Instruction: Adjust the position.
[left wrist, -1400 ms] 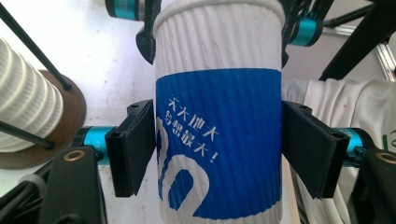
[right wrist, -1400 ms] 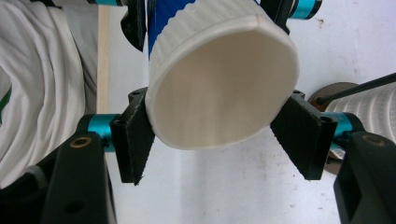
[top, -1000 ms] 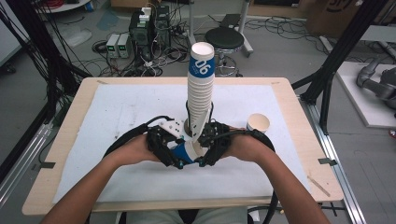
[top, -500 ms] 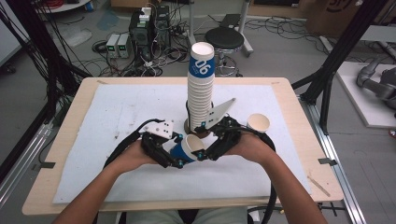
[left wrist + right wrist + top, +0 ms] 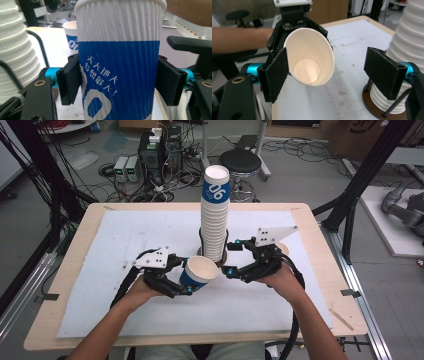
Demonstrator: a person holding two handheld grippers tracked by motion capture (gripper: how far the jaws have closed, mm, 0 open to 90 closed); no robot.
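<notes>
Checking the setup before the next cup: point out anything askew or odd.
Nothing damaged or spilled. The cup in the left gripper is tilted, mouth toward the open right gripper. The tall cup stack stands upright.

We see the tall stack of white ribbed paper cups (image 5: 215, 220) on its round brown base (image 5: 221, 261) blocking the table's (image 5: 100, 215) centre between both hands, a lone blue-and-white cup (image 5: 71, 35) standing beyond, while the white mat's (image 5: 130, 235) left half lies open.
</notes>
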